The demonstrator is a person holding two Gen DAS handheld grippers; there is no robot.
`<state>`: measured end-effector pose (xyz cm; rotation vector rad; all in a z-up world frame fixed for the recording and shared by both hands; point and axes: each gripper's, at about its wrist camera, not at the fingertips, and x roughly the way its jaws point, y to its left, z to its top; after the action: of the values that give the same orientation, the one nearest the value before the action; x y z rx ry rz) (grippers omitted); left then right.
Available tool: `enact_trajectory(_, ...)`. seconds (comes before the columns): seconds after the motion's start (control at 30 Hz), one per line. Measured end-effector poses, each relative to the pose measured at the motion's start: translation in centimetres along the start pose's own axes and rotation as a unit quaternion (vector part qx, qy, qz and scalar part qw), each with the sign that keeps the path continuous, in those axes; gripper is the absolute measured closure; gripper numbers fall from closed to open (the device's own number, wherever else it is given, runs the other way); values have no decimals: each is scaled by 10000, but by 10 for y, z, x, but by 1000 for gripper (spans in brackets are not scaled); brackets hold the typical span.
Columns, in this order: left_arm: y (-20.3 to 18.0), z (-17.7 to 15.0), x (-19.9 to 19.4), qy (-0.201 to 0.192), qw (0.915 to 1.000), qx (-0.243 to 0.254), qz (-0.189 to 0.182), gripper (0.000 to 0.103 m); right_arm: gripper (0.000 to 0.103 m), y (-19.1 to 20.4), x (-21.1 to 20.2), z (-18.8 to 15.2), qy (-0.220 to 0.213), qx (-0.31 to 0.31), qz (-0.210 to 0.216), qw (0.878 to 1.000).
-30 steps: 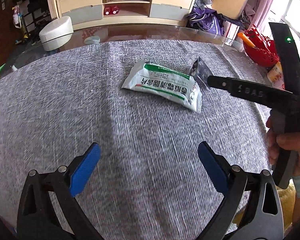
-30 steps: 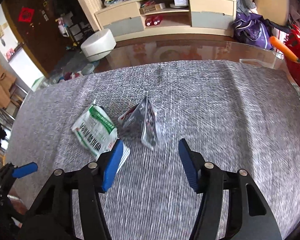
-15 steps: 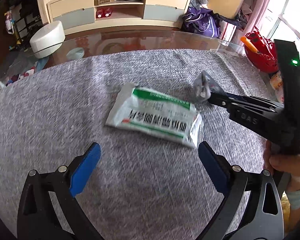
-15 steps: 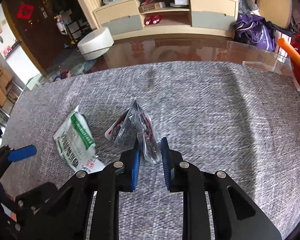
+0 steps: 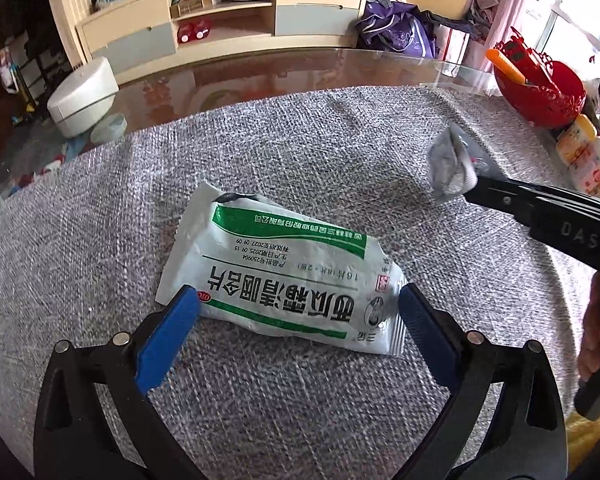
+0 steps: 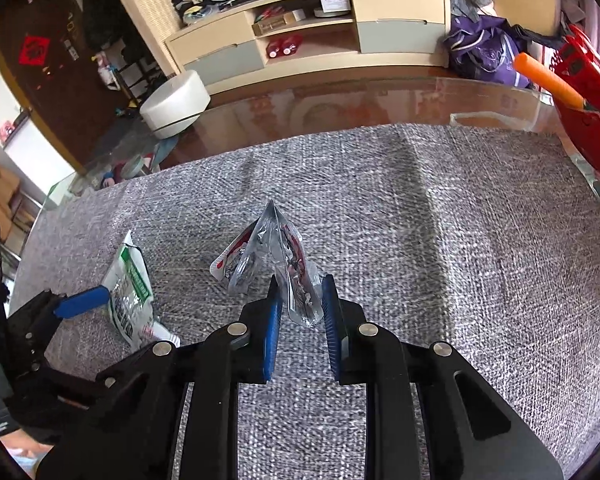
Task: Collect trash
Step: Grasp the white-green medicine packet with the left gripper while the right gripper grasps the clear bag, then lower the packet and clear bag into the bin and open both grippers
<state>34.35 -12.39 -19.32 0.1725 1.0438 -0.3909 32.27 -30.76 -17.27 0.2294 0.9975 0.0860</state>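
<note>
While the crumpled clear wrapper (image 6: pixel 284 272) is being pinched between the narrowed blue pads of the right gripper (image 6: pixel 300 304), which have just been closing on it, the white-and-green sachet (image 5: pixel 288 276) is lying flat on the coarse grey woven cloth (image 5: pixel 100 220), bracketed by the wide-open left gripper (image 5: pixel 300 316) but not yet being clamped. No bin is being shown, so both glossy, creased packets are probably still awaiting disposal.

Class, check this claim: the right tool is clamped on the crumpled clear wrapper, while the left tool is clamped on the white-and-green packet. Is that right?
Not quite. The left tool is open, its fingers either side of the white-and-green packet, as the left wrist view shows. The right tool is indeed clamped on the crumpled clear wrapper.
</note>
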Motion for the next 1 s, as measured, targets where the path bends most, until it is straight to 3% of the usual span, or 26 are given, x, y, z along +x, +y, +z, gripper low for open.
enact_trajectory(0.13,0,2,1,-59,9998,135,129,23,82,-2,-2,-2,-16,8,-21,10000)
enact_trajectory(0.23,5,4,-1,-109,9998,86,148,36,82,-2,-6,-4,-40,1,-17,10000)
enact_trajectory(0.5,30,13,-5,-40,9993,-369,-63,88,82,-1,-18,-12,-82,18,19,10000)
enact_trajectory(0.7,25,-5,-23,-36,9993,-295,-216,95,82,9,-33,-27,-78,-18,14,10000)
enact_trajectory(1.0,11,-52,-102,-332,9983,-390,-263,95,82,33,-92,-68,-236,-134,121,9996)
